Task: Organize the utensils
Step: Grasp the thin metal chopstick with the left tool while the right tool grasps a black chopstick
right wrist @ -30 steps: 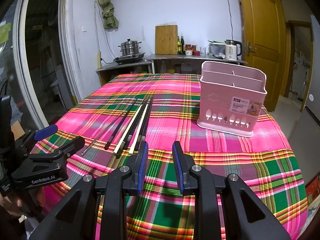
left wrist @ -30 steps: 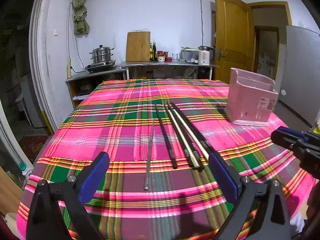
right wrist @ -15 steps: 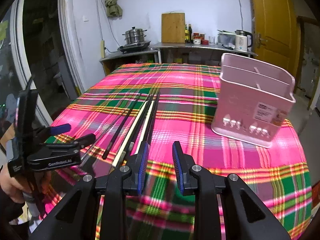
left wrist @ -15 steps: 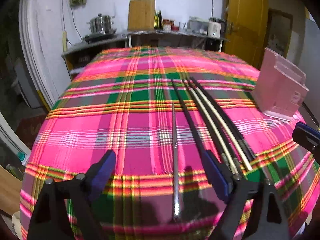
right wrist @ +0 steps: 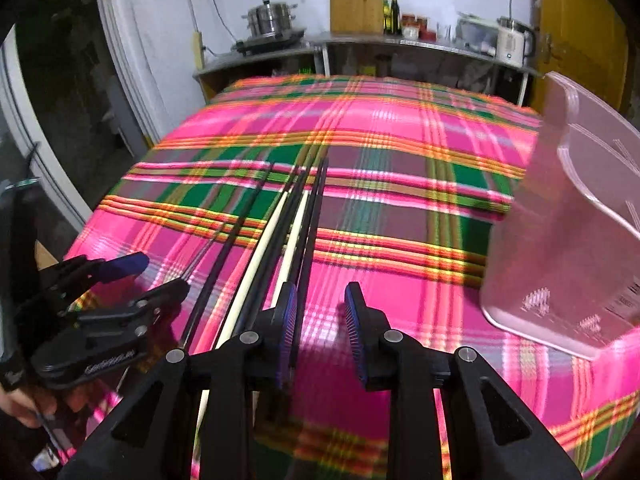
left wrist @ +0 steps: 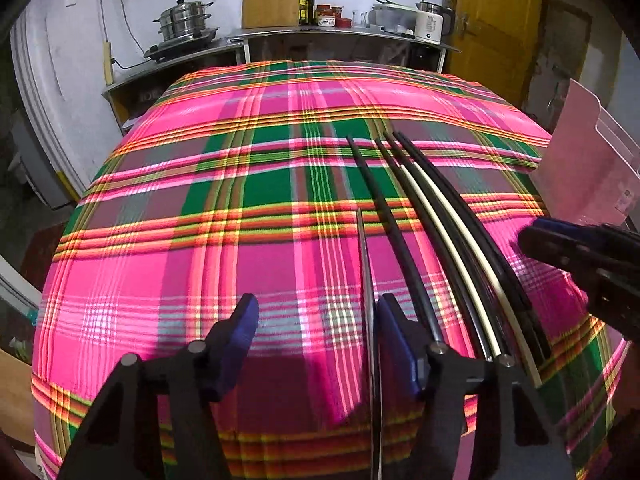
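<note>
From your left wrist view, your left gripper (left wrist: pixel 316 344) hangs over the near edge of the plaid tablecloth (left wrist: pixel 200 208), its jaws closing with a gap still between them. The thin metal chopstick (left wrist: pixel 366 280) runs just inside the right finger; contact is unclear. Just right of it lie the black and cream chopsticks (left wrist: pixel 440 216), and beyond them the pink utensil holder (left wrist: pixel 588 168).

From your right wrist view, your right gripper (right wrist: pixel 320 316) stands at a narrow gap with only cloth between the pads, the bundle of chopsticks just left of it, the holder well to its right.
</note>
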`<state>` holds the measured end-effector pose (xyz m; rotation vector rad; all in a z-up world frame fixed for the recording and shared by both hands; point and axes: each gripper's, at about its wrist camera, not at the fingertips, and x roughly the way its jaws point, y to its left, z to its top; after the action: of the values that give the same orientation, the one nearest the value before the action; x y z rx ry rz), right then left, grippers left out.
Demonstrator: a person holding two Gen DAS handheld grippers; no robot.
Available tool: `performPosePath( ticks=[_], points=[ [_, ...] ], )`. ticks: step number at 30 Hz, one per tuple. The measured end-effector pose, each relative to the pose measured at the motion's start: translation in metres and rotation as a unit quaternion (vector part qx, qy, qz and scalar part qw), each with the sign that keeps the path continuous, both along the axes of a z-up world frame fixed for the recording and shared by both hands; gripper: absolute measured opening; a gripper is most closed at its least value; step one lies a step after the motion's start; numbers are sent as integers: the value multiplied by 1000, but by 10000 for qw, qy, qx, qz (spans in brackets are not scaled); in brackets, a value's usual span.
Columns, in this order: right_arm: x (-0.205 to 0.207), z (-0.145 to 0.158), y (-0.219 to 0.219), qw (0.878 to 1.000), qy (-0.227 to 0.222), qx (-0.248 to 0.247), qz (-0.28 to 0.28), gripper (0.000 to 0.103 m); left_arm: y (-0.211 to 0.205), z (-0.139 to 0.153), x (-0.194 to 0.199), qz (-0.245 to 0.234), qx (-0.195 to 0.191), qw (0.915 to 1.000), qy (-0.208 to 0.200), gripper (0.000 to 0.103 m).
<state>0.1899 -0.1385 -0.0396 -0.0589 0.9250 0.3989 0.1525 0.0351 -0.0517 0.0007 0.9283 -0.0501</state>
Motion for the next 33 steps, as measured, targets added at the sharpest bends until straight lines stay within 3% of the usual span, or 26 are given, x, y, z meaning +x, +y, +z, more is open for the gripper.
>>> performPosePath(
  ticks=[12, 22, 27, 31, 33],
  points=[
    [36, -12, 10, 9995, 321, -32, -19, 26, -1, 1, 17, -17, 46, 10000, -2, 59],
    [53, -14, 19, 9989, 407, -248, -4, 23, -8, 4, 26, -47, 135, 9999, -22, 31],
    [63, -14, 25, 9983, 454, -364, 35, 22, -16, 4, 27, -126, 285, 9995, -29, 21],
    [71, -15, 26, 9981, 541, -281, 91, 8, -18, 4, 29, -231, 219, 9995, -57, 7],
    [72, -13, 25, 9981, 587, -132, 96, 7, -17, 4, 31, -219, 125, 9997, -31, 6]
  ],
)
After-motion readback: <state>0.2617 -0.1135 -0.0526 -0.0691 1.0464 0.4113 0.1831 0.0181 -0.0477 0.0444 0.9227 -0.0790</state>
